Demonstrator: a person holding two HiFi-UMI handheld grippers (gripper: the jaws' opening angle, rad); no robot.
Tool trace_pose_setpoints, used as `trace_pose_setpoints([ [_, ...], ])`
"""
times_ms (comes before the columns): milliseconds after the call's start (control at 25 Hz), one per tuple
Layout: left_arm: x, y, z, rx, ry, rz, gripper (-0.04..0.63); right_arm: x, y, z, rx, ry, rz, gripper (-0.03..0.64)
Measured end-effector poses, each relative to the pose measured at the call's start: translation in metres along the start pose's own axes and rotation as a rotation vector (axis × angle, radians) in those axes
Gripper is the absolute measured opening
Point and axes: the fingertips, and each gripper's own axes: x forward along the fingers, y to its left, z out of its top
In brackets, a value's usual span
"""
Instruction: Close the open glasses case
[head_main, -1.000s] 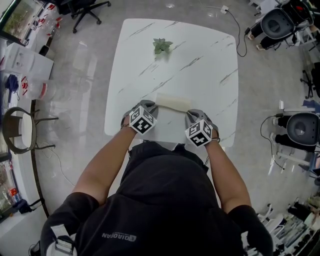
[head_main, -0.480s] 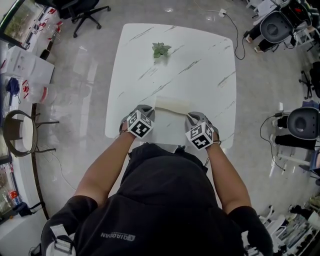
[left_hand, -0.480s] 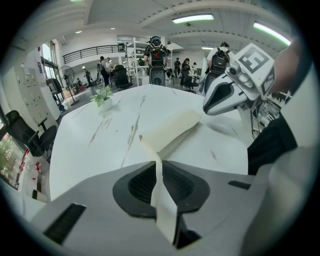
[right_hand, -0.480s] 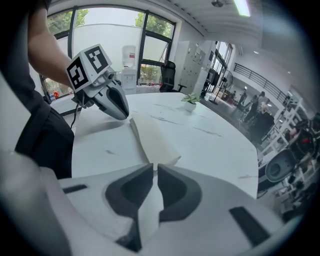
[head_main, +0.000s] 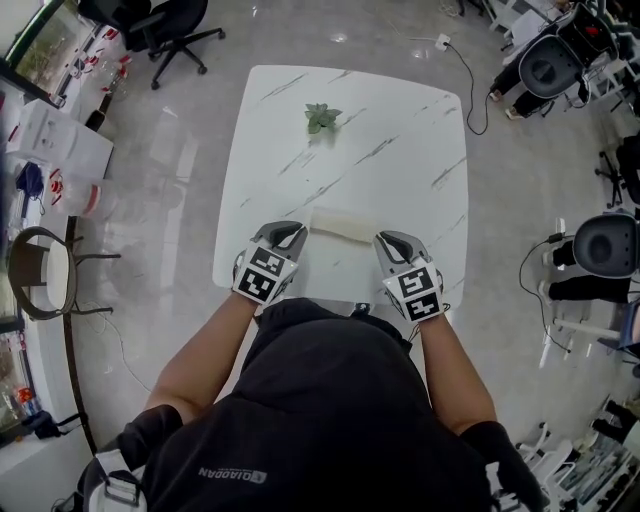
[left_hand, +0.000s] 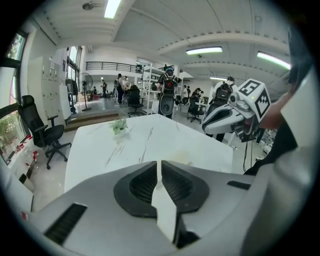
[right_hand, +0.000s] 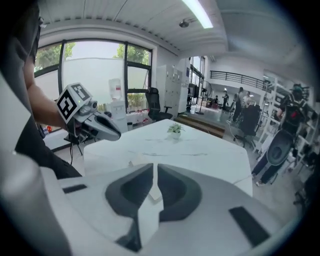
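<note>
A cream glasses case (head_main: 341, 224) lies on the white marble table (head_main: 400, 130) near its front edge; in the head view its lid looks down, with no opening showing. My left gripper (head_main: 292, 232) sits just off the case's left end, jaws shut and empty. Just off the right end, my right gripper (head_main: 386, 240) is also shut with nothing in it. In the left gripper view the jaws (left_hand: 160, 163) point over the table, a pale bit of the case (left_hand: 183, 159) beyond them. The right gripper's jaws (right_hand: 155, 166) face the case (right_hand: 132, 162) from the other side.
A small potted plant (head_main: 322, 117) stands at the table's far side. Left of the table are a black office chair (head_main: 165, 25) and a round stool (head_main: 40, 265). Robot bases (head_main: 605, 255) and cables stand at the right.
Both grippers have drawn back a little toward the table's near edge, away from the case's ends. The case has stayed where it was.
</note>
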Motion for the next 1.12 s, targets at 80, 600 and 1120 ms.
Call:
trace_pose_setpoints([
  [80,-0.01,-0.005,0.018,0.009,-0.041,-0.009,0.029,-0.013,-0.005,0.018,0.043,-0.063,-0.003,0.023],
  [600,-0.079,-0.032,0.142,0.064,-0.351,-0.068,0.005,-0.082,-0.01,0.107,0.217,-0.369,0.03,0.002],
  [1120,-0.103,-0.035,0.168,0.048,-0.407,-0.069,0.005,-0.11,-0.027,0.138,0.301,-0.475,0.011,0.002],
])
